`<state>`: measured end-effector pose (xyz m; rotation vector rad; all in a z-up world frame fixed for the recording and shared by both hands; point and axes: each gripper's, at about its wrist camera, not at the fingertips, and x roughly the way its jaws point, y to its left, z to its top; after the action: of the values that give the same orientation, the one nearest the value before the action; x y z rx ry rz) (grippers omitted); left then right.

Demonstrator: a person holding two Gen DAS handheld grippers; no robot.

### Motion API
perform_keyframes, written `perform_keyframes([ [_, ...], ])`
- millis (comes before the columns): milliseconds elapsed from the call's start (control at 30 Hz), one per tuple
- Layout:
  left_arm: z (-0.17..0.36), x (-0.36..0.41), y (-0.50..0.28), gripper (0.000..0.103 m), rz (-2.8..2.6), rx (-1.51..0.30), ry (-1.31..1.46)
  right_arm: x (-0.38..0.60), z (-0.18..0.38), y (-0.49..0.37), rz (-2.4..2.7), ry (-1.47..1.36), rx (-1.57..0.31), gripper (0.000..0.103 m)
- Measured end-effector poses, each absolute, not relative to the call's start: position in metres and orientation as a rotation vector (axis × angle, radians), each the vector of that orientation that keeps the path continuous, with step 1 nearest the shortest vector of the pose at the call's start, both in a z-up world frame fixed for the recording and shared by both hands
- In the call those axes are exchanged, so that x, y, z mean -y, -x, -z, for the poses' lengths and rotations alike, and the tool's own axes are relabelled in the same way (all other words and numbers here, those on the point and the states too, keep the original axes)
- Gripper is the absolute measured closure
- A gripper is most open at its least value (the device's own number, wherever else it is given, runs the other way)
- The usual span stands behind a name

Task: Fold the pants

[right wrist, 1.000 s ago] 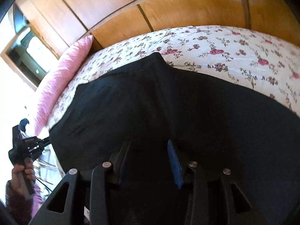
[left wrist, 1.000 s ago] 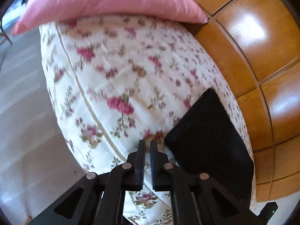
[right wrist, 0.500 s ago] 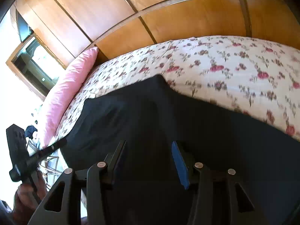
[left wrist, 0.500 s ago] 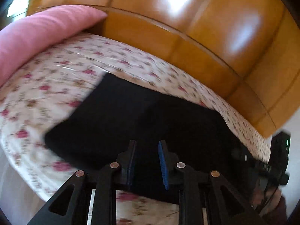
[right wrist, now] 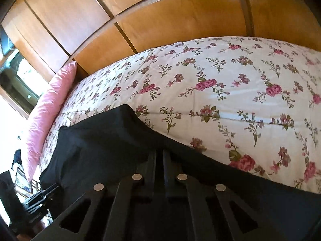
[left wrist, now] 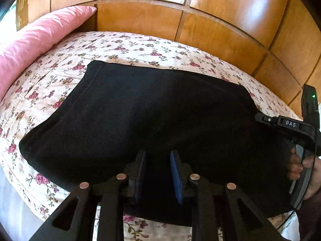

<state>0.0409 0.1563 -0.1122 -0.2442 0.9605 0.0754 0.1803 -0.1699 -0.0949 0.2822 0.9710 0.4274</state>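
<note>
The black pants [left wrist: 140,116] lie spread on the floral bedspread [left wrist: 130,46], hem end toward the pillow. My left gripper [left wrist: 158,156] is open, its blue-padded fingers low over the near edge of the pants. My right gripper [right wrist: 159,154] is shut on the black pants [right wrist: 104,144], pinching a raised fold of fabric. The right gripper also shows at the right edge of the left wrist view [left wrist: 284,123], held by a hand.
A pink pillow [left wrist: 38,38] lies at the head of the bed on the left. Wooden wardrobe panels [left wrist: 210,20] stand close behind the bed. Bare floral bedspread [right wrist: 240,92] stretches to the right of the pants.
My left gripper swung from the bedspread to over the pants and opened. My right gripper closed on the pants and lifted a fold.
</note>
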Motion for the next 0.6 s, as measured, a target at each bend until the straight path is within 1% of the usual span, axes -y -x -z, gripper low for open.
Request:
perform_keyframes([
  [67,0.111,-0.155,-0.043,0.075,-0.083,-0.972,0.232,0.172,0.091,-0.175,-0.418,-0.28,-0.975,0.099],
  [133,0.11,-0.154,-0.043,0.073,-0.086,-0.978,0.233,0.171,0.087,-0.169,-0.408,-0.267,-0.974,0.095],
  [267,0.109,-0.151,-0.045,0.073,-0.106,-0.979,0.226,0.183,0.074,-0.142,-0.378,-0.25,-0.949,0.093],
  [533,0.088,-0.126,-0.032,0.073,-0.062,-0.892,0.186,0.237,0.063,-0.087,-0.271,-0.269,-0.92,0.09],
  [600,0.083,-0.117,-0.031,0.073,-0.045,-0.879,0.166,0.251,0.063,-0.075,-0.235,-0.273,-0.914,0.084],
])
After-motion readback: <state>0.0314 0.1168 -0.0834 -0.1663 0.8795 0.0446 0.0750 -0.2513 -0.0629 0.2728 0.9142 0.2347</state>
